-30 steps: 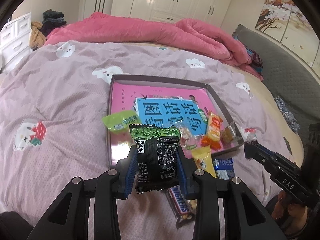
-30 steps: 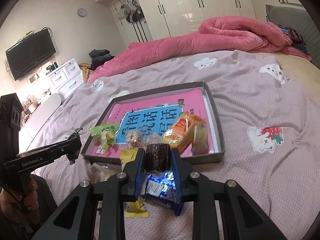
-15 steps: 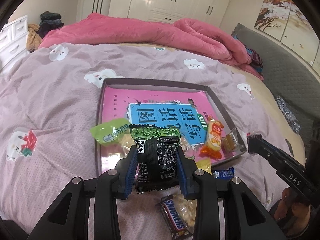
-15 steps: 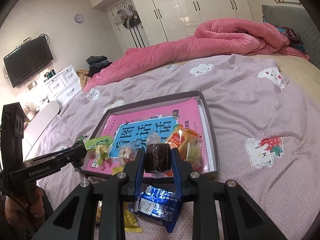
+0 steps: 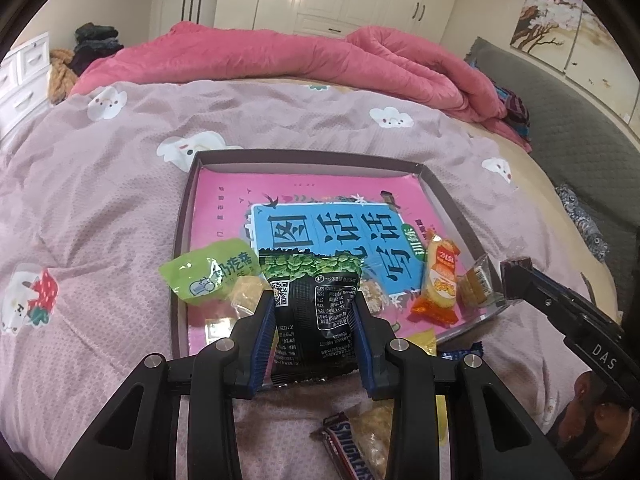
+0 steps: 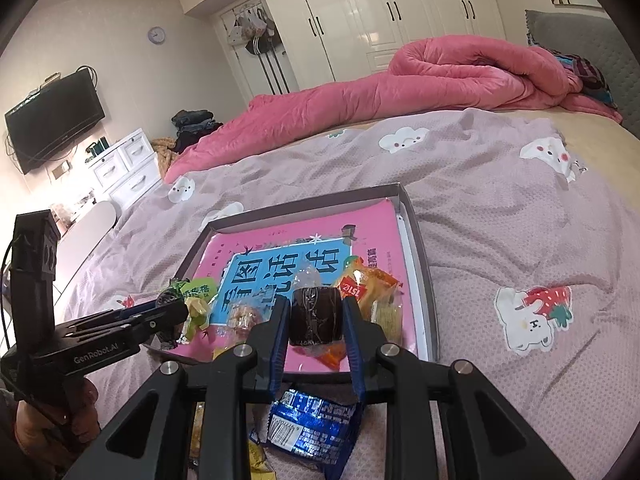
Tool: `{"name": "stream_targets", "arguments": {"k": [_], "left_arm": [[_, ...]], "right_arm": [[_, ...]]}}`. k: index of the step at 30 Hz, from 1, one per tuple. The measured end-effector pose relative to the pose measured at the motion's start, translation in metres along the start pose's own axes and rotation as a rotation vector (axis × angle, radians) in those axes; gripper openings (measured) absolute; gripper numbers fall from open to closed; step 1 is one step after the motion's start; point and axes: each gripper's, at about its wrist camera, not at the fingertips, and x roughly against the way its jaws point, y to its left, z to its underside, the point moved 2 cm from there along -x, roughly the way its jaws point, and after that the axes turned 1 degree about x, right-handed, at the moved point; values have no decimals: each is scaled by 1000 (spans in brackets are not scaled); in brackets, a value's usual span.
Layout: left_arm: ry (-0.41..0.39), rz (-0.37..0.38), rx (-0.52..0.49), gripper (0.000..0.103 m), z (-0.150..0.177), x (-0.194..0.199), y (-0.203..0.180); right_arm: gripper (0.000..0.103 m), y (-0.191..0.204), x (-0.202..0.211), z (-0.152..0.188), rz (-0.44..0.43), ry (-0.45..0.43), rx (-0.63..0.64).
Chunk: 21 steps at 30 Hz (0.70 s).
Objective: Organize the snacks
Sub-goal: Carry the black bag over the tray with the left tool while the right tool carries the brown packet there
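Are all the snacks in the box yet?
Not yet. A light green packet and an orange wrapped cake already lie in the shallow grey box. The left hand-held gripper holds a black pea packet; the right hand-held gripper holds a small dark brown snack. A Snickers bar and a blue wrapper wait on the bedspread.

Both fisheye views look forward and steeply down along their own fingers, close over the bed (image 5: 100, 208). The left wrist view sits left of the tray (image 5: 182, 240), the right wrist view right of it. Both share the tray and the pink quilt (image 6: 460, 76).

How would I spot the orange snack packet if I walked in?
Find the shallow tray on the bed, lined with a pink book cover. Near its right edge lies the orange packet, long and bright, next to a small clear-wrapped brown sweet.
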Motion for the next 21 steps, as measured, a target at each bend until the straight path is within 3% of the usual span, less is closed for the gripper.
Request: {"name": "stream_targets", "arguments": {"k": [21], "left_arm": [[36, 10, -17, 37, 1, -21, -1]], "right_arm": [[27, -6, -17, -1, 26, 24, -2]]}}
